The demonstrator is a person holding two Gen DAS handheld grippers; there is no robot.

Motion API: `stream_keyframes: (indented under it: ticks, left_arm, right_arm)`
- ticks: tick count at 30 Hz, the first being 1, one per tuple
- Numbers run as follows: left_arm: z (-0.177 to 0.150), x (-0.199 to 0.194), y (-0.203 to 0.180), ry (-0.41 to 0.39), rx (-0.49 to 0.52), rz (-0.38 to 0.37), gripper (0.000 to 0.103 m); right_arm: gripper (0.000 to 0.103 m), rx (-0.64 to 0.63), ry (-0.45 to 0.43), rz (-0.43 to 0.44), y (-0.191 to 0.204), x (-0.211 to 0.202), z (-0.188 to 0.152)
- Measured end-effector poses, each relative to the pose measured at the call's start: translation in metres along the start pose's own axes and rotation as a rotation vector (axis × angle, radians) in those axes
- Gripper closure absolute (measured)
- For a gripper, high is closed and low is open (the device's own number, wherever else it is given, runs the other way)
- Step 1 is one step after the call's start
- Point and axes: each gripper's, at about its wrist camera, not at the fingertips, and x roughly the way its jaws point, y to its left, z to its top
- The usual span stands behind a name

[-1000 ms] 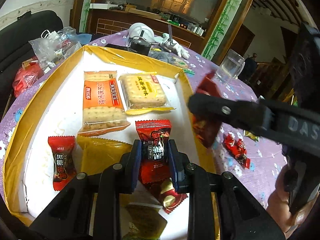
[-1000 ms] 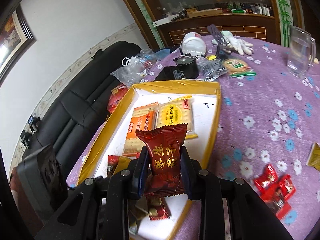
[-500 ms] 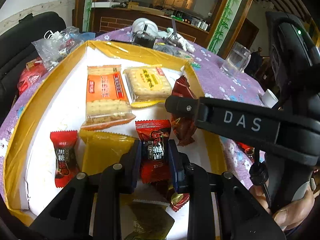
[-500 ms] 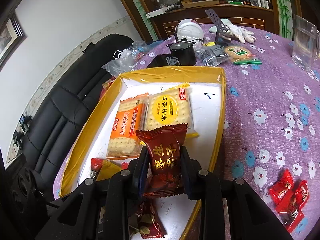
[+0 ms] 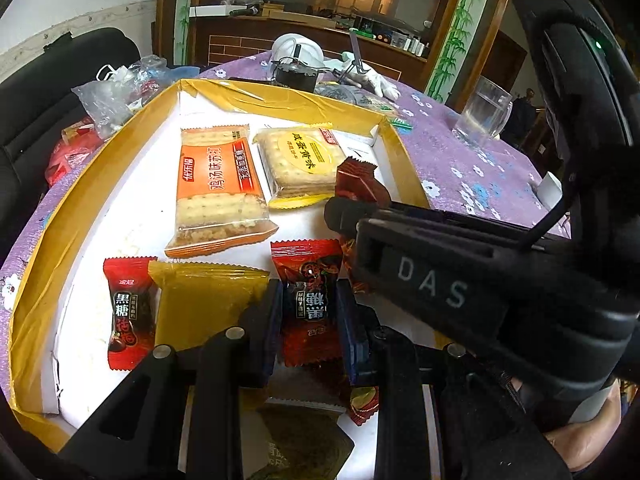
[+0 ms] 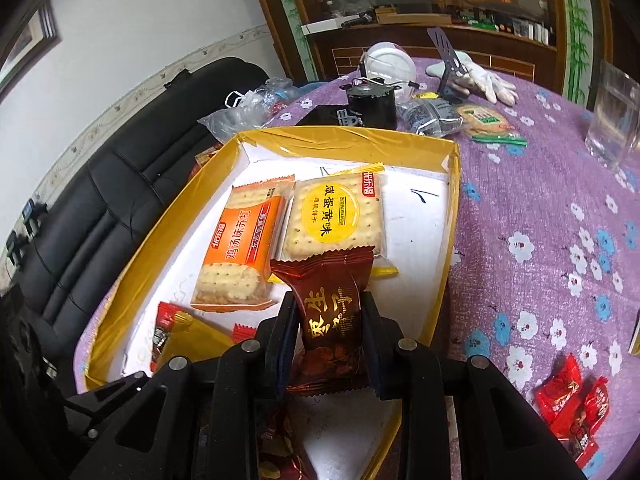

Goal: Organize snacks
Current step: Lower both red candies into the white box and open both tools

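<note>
A yellow-rimmed box (image 5: 100, 168) (image 6: 448, 240) with a white floor holds an orange cracker pack (image 5: 218, 190) (image 6: 240, 252), a yellow cracker pack (image 5: 304, 160) (image 6: 334, 216), a red candy (image 5: 128, 312) and a plain yellow packet (image 5: 200, 300). My left gripper (image 5: 308, 312) is shut on a bright red candy (image 5: 310, 296) low over the box floor. My right gripper (image 6: 326, 328) is shut on a dark red candy (image 6: 328, 312) (image 5: 358, 184), held upright above the box's right half; its black body (image 5: 460, 280) crosses the left wrist view.
A purple flowered tablecloth (image 6: 540, 208) covers the table. Loose red candies (image 6: 572, 400) lie on it at the right. A glass mug (image 6: 614, 120) (image 5: 482, 112), white glove (image 6: 480, 76), black pot (image 6: 372, 104) and plastic bags (image 5: 112, 92) stand beyond the box. A black sofa (image 6: 100, 200) is on the left.
My right gripper has come down and in over the box with its dark red candy, filling more of the left wrist view. The left gripper has stayed put with its candy.
</note>
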Motion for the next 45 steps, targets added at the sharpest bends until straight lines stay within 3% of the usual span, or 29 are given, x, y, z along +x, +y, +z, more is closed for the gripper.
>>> stream_keyframes:
  ticks: [11,45]
  left_arm:
    - [-0.0004,-0.0005,0.0009,-0.003,0.0,0.002,0.079]
    - [-0.001,-0.0013,0.0016,-0.011,0.003,0.008,0.079]
  right_arm:
    - [0.072,-0.044,-0.022,-0.036,0.0055,0.0012,-0.0035]
    - [0.071,-0.038,-0.022,-0.028,0.0046,0.0011,-0.004]
